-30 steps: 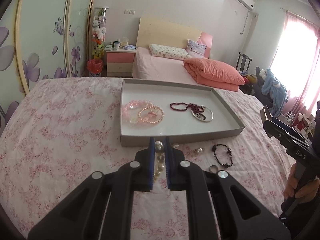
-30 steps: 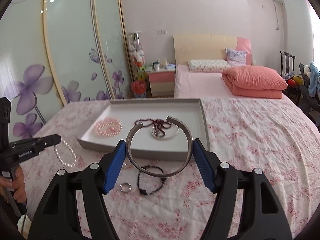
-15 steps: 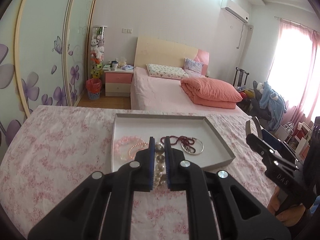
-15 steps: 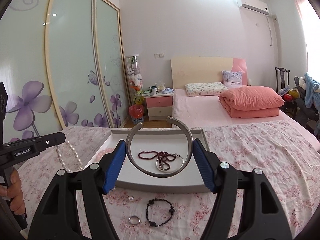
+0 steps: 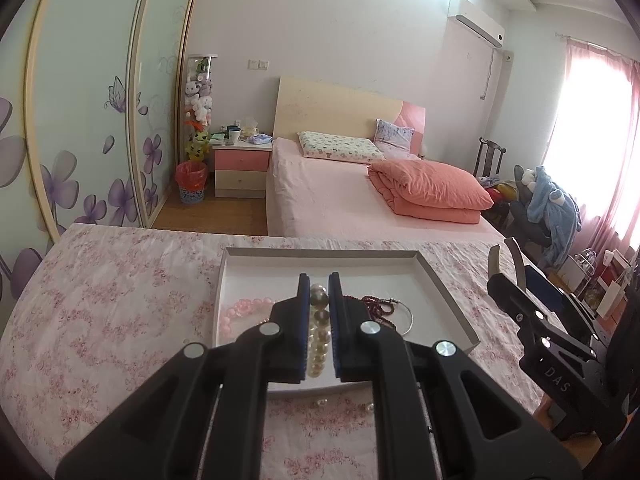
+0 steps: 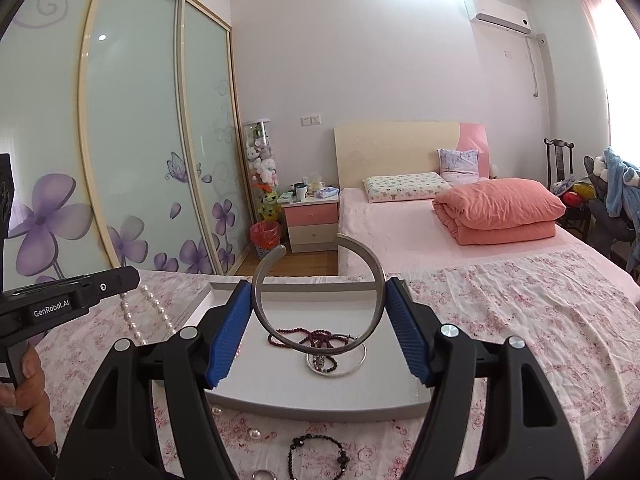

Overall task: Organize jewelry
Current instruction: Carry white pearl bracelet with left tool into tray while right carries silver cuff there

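Observation:
My left gripper (image 5: 319, 280) is shut on a white pearl strand (image 5: 319, 322), held over the front part of the grey tray (image 5: 440, 292). In the right wrist view the strand (image 6: 134, 320) dangles from that gripper (image 6: 134, 276). My right gripper (image 6: 319, 284) is shut on a silver open bangle (image 6: 379, 288), upright above the tray (image 6: 320, 404). In the tray lie a pink bead bracelet (image 5: 244, 308), a dark red bead string (image 6: 308, 336) and a thin silver hoop (image 6: 340, 370).
In front of the tray, on the pink floral cloth (image 6: 520, 320), lie a black bead bracelet (image 6: 316, 456), a small ring (image 6: 262, 476) and loose pearl pieces (image 5: 321, 402). A hand (image 6: 28, 380) holds the left tool. A bed (image 5: 360, 208) stands beyond.
Both grippers rose and moved forward towards the tray. The pearl strand came up off the cloth to over the tray's front; the bangle now hangs above the tray.

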Demonstrator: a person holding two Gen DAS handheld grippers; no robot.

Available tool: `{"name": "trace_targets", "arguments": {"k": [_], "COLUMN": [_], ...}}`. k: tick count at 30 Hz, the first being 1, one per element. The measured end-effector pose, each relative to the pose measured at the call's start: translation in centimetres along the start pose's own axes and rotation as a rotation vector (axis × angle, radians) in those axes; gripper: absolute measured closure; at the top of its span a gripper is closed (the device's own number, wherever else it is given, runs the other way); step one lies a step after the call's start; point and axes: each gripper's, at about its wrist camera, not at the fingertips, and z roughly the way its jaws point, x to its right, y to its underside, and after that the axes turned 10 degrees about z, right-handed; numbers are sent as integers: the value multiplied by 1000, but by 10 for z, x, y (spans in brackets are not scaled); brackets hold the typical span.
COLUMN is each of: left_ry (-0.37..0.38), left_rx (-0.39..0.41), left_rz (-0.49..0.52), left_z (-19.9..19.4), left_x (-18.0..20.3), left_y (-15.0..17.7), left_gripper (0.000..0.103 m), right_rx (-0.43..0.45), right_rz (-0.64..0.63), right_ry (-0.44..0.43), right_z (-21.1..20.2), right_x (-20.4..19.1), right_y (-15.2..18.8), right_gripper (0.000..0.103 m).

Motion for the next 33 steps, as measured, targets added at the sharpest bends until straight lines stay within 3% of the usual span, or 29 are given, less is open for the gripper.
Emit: {"name": "trace_targets", "arguments": {"k": [12, 33], "left_ry": [-13, -18], "left_rx": [-29, -129], "left_rz": [3, -17], "left_z": [30, 106], "left_x": [-4, -23], "left_y": [-7, -1], "left_gripper": [93, 93], "right_rx": [-35, -284], "right_rz": [-5, 3], "right_ry": [27, 59], "right_z": [37, 120], "right_x": [3, 8], "right_y": [0, 29], "right_gripper": [35, 35]}}
